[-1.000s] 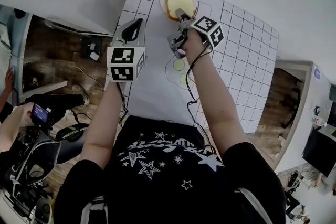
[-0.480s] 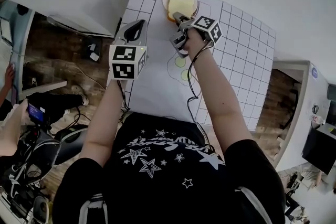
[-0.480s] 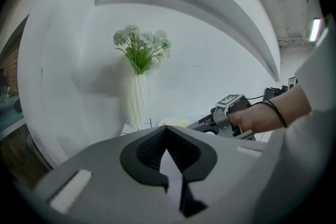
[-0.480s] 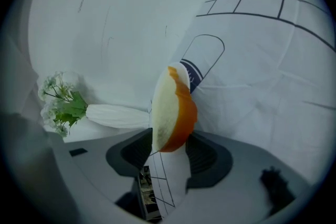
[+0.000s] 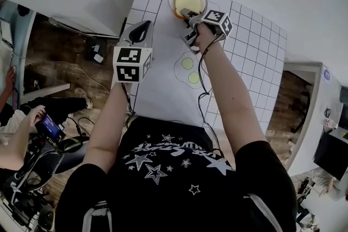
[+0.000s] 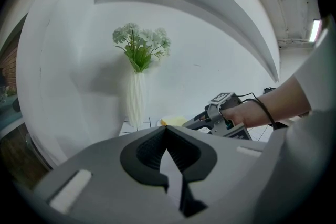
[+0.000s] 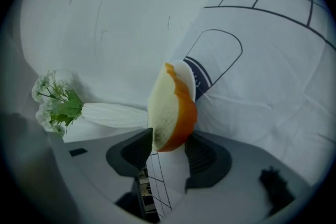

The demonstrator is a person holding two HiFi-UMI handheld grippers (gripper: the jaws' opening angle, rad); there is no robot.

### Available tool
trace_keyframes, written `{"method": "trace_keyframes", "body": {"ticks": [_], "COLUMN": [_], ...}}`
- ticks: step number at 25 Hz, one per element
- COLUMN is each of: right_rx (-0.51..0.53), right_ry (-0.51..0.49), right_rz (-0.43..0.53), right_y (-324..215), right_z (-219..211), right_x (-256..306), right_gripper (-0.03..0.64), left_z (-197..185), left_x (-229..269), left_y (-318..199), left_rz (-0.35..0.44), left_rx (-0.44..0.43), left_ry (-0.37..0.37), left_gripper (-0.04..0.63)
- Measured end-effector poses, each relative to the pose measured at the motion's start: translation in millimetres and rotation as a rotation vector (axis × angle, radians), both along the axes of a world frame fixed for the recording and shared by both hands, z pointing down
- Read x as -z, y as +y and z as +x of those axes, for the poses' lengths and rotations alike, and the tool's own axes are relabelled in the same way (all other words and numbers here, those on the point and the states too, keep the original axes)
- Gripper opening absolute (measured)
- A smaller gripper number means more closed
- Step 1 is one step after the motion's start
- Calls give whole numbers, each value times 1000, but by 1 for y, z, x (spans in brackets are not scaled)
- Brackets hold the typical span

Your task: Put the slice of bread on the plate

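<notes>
The right gripper [image 7: 169, 138] has its jaws closed on the near edge of the slice of bread [image 7: 169, 107] (orange crust down one side), which rests against the white plate [image 7: 189, 73]. Beyond it, a white vase [image 7: 113, 115] of flowers [image 7: 55, 102] stands by the gridded tabletop [image 7: 273, 60].

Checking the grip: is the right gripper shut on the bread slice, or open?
Shut on it: both pads of the right gripper press against the slice of bread between them.

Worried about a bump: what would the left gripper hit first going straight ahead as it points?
Probably the plate holding the slice of bread, just right of the vase; depth is unclear, so it might instead pass over it to the wall.
</notes>
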State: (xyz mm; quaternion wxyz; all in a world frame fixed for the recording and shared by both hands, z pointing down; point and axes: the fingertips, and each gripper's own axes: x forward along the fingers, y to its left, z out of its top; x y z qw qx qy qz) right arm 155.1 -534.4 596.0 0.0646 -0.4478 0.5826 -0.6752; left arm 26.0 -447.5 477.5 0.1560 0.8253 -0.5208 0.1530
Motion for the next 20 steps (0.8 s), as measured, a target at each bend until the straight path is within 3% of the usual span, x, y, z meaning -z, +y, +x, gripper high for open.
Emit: {"method": "trace_keyframes", "body": {"ticks": [8,20], "right_rx": [51,-42], "right_ry": [75,64], "right_rz": [30,-5], "right_y": [0,40], "right_z": [2,17], "right_x": [10,9], "right_gripper": [190,199], "left_z": [1,-5], "left_x": [-1,12], "left_y": [-4,6], "left_rz": [4,25], "left_rx": [-8,-27], "left_ry": [13,51], "left_gripper": [9,9]}}
